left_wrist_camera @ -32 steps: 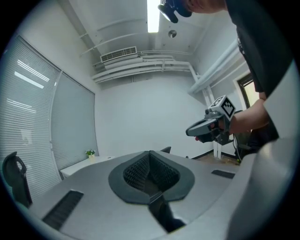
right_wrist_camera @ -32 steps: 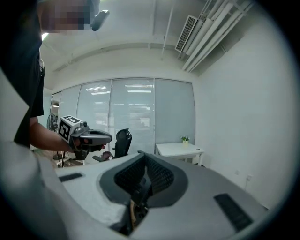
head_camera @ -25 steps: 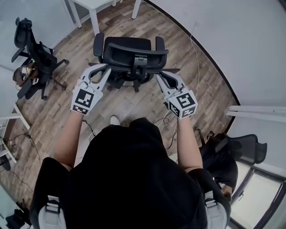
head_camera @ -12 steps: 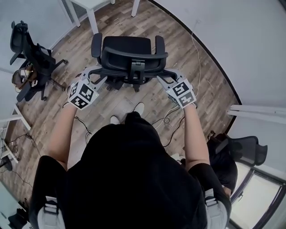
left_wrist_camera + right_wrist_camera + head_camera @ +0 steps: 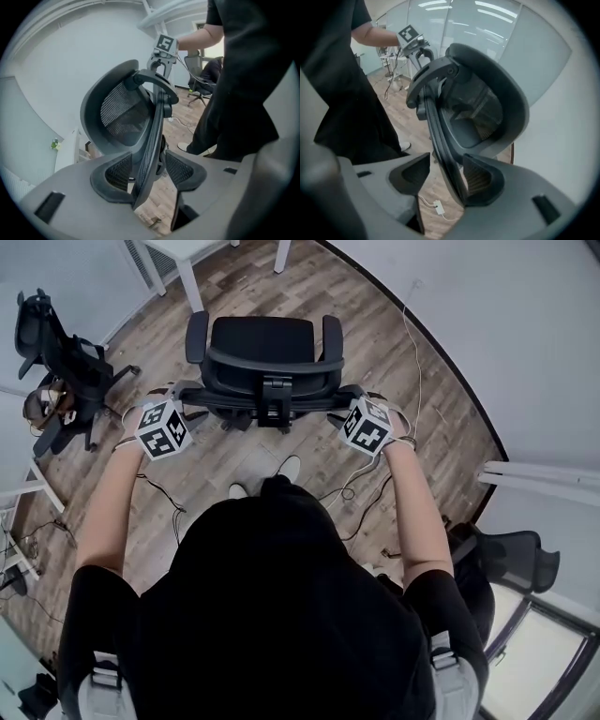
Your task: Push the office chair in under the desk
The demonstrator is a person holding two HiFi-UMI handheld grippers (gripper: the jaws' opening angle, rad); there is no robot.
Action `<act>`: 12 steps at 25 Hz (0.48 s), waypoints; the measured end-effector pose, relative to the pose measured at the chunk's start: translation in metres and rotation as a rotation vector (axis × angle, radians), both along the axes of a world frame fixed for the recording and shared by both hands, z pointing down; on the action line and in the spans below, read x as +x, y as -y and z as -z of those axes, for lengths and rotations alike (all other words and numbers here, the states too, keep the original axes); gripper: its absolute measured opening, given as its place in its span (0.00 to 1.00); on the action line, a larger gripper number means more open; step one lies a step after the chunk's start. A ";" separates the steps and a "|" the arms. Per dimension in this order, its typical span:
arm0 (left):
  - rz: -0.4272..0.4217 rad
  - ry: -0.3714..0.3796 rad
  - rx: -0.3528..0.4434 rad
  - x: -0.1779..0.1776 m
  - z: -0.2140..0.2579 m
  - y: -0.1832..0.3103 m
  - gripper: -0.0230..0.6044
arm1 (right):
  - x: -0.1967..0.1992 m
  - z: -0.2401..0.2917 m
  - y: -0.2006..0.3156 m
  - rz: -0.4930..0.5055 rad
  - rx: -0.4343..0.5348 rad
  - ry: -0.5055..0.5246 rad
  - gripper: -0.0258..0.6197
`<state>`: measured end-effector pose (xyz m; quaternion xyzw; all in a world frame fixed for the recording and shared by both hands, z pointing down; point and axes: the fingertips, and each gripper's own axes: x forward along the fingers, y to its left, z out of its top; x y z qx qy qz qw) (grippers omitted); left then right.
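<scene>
Person [image 5: 272, 596]: stands nearest, behind the office chair [image 5: 267, 343], one arm reaching to each side of its backrest [image 5: 267, 390].
Floor cables [image 5: 352, 488]: loose on the wood floor beside the person's feet, on the near side of the chair.
Left gripper [image 5: 145, 173]: at the backrest's left edge, jaws opening, the mesh edge standing between them and not clamped.
Right gripper [image 5: 447, 176]: at the backrest's right edge, jaws likewise opening, the frame edge between them and lying close against the right-hand pad without pinch.
Chair: just beyond the grippers, seat facing away toward the bench [image 5: 187, 277], well apart from it and not yet under.
Bench: only white legs show at the far edge, slightly left of the chair's line.
Doing it well: likely a flat, even shove from both grippers low on the backrest frame, steering a little left so the armrests pass between the legs.
Risk: uneven pressure would probably swivel the seat instead of rolling it.
</scene>
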<state>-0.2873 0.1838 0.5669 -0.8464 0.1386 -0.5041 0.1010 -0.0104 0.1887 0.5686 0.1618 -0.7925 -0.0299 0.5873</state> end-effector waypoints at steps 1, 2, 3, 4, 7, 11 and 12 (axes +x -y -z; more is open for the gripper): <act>-0.013 0.019 -0.007 0.000 -0.003 0.002 0.39 | 0.003 -0.007 0.001 0.025 -0.010 -0.042 0.36; -0.025 0.036 -0.015 0.001 -0.005 0.004 0.40 | 0.006 -0.012 0.001 0.048 -0.016 -0.079 0.36; -0.038 0.053 -0.025 0.001 -0.008 0.005 0.41 | 0.008 -0.017 0.002 0.068 -0.022 -0.107 0.36; -0.050 0.072 -0.035 0.001 -0.011 0.006 0.41 | 0.009 -0.020 0.002 0.084 -0.030 -0.124 0.36; -0.079 0.145 -0.069 -0.005 -0.023 0.006 0.41 | 0.006 -0.028 0.002 0.123 -0.052 -0.152 0.36; -0.113 0.255 -0.092 -0.013 -0.040 0.007 0.40 | 0.008 -0.037 0.003 0.168 -0.050 -0.203 0.32; -0.119 0.280 -0.088 -0.015 -0.044 0.008 0.39 | 0.009 -0.040 0.004 0.177 -0.040 -0.215 0.31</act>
